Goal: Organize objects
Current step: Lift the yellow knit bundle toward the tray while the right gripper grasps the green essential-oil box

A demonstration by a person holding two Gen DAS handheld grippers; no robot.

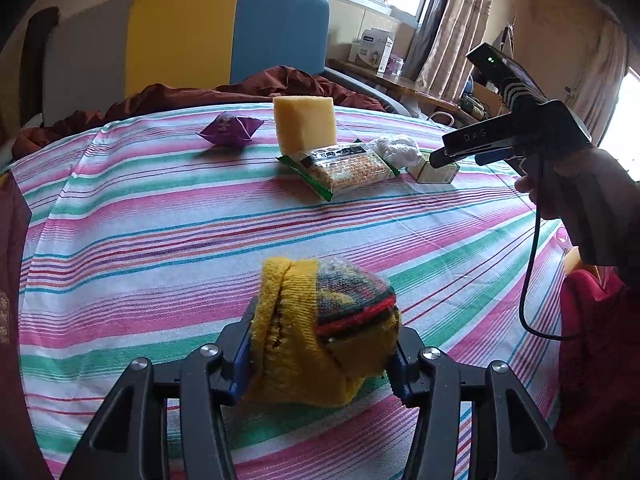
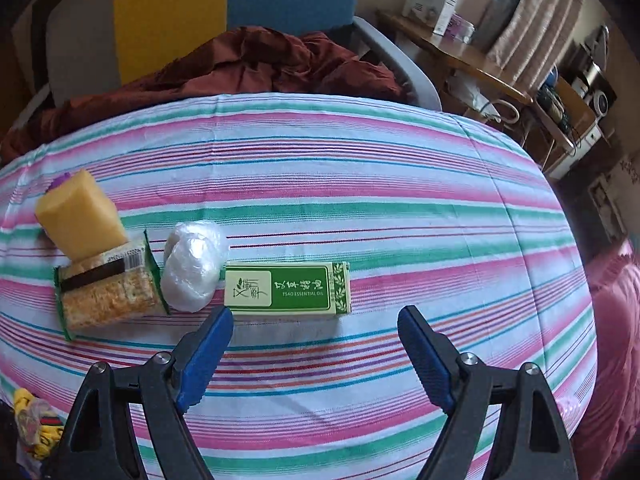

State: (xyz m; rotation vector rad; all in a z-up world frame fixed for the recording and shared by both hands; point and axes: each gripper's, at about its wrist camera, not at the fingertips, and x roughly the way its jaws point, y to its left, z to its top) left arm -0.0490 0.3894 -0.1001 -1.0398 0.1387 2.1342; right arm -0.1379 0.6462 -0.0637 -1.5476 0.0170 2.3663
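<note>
My left gripper is shut on a rolled yellow striped sock bundle, held just above the striped sheet. My right gripper is open and empty, just in front of a green essential-oil box; it also shows at the right of the left wrist view. Left of the box lie a white plastic bag ball, a cracker packet and a yellow sponge block. A purple pouch lies further left.
The objects lie on a bed with a pink, green and white striped sheet. A dark red blanket is bunched at the headboard. A wooden desk with boxes stands at the right. A pink cloth lies at the bed's right edge.
</note>
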